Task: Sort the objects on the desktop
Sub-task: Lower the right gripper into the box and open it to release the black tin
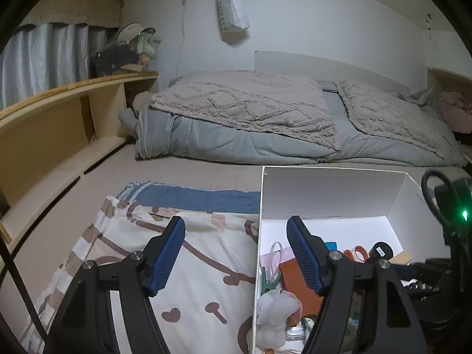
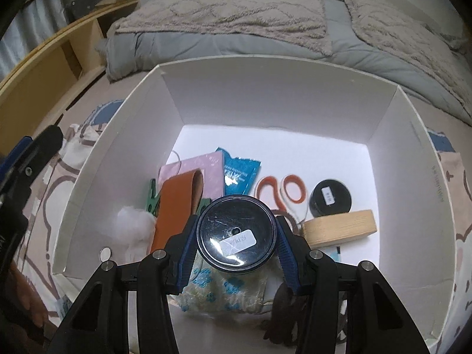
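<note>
Sorting, late stage by my reading. Landmark: the white box (image 2: 413,159) on the patterned sheet (image 1: 203,268).

Right gripper (image 2: 236,233) is clamped on a round black tin (image 2: 236,231), label sticker up, both blue pads pressed against its rim. I hold it above the box's near half, over a clear bag with blue print (image 2: 224,292); I judge it not yet set down.

Already inside the box: a second black tin (image 2: 330,197) toward the right wall, a wooden block (image 2: 342,227) just in front of it, orange-handled scissors (image 2: 280,190) near the middle, a blue sachet (image 2: 240,171), a pink card (image 2: 203,168), an orange leather strap (image 2: 174,215), a green clip (image 2: 155,197), and something white and fluffy (image 2: 132,221) by the left wall.

Left gripper (image 1: 239,253) stands apart, nothing between its pads, hovering over the box's left wall.

The sheet left of the box shows no loose items in view. Remaining, I think: release this tin into the box; I cannot see the sheet behind me.
</note>
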Demonstrator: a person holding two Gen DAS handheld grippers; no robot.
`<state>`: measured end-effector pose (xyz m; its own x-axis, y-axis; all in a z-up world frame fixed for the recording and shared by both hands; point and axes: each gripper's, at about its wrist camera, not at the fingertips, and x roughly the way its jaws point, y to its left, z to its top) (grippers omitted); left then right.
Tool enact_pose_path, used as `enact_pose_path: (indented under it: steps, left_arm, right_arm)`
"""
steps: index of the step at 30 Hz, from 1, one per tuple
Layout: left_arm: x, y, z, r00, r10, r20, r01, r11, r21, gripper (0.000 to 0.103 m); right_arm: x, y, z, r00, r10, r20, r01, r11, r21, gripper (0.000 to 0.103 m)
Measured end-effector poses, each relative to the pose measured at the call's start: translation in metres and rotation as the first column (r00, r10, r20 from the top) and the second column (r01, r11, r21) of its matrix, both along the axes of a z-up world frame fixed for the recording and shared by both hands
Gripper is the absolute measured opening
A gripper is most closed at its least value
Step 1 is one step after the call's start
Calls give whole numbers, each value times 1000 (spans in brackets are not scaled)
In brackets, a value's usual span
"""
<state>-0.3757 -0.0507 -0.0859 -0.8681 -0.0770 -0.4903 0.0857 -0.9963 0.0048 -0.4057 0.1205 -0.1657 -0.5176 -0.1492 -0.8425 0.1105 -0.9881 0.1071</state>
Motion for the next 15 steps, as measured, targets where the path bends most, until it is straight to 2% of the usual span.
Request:
enact_pose_path:
  steps: [4, 8, 11, 12, 15]
  left_arm:
    - [0, -1, 1, 1000, 1, 2, -1, 1000, 11, 72]
    - [1, -1, 3, 1000, 2, 3, -2, 1000, 24, 72]
    - [2, 0, 4, 1000, 0, 3, 0, 1000, 30, 72]
    - [3, 0, 4, 1000, 0, 3, 0, 1000, 28, 72]
    - [3, 1, 4, 1000, -2, 5, 2, 1000, 27, 72]
  right_arm:
    - [3, 1, -4, 1000, 10, 22, -10, 1000, -13, 51]
    - [5, 3, -8, 998, 19, 60, -15, 997, -73, 51]
    - [8, 0, -8, 998, 23, 60, -19, 998, -61, 51]
    - [8, 0, -8, 998, 25, 61, -22, 998, -59, 53]
    - [11, -1, -7, 997, 40, 61, -36, 997, -68, 68]
